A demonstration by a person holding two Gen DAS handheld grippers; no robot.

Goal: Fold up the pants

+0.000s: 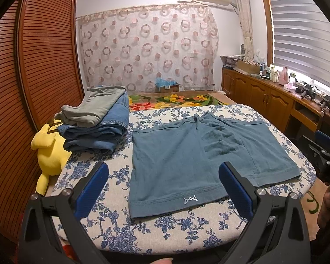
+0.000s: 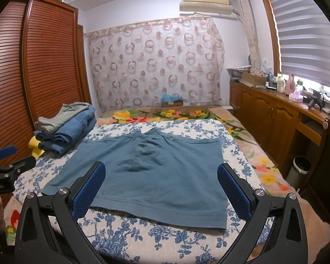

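A pair of teal short pants (image 1: 187, 154) lies flat on the blue-flowered board (image 1: 156, 226), leg hems toward me and waistband at the far side. They also show in the right wrist view (image 2: 160, 171). My left gripper (image 1: 164, 189) is open and empty, held above the near left leg hem with its white logo. My right gripper (image 2: 161, 187) is open and empty above the near right leg hem. The right gripper shows at the right edge of the left wrist view (image 1: 325, 154); the left gripper shows at the left edge of the right wrist view (image 2: 6, 162).
A stack of folded jeans and grey pants (image 1: 99, 123) sits at the board's far left, beside a yellow plush toy (image 1: 50, 154). A flowered blanket (image 2: 266, 165) covers the bed. A slatted wardrobe (image 1: 33, 77) stands left, wooden cabinets (image 2: 275, 118) and a bin (image 2: 299, 169) right.
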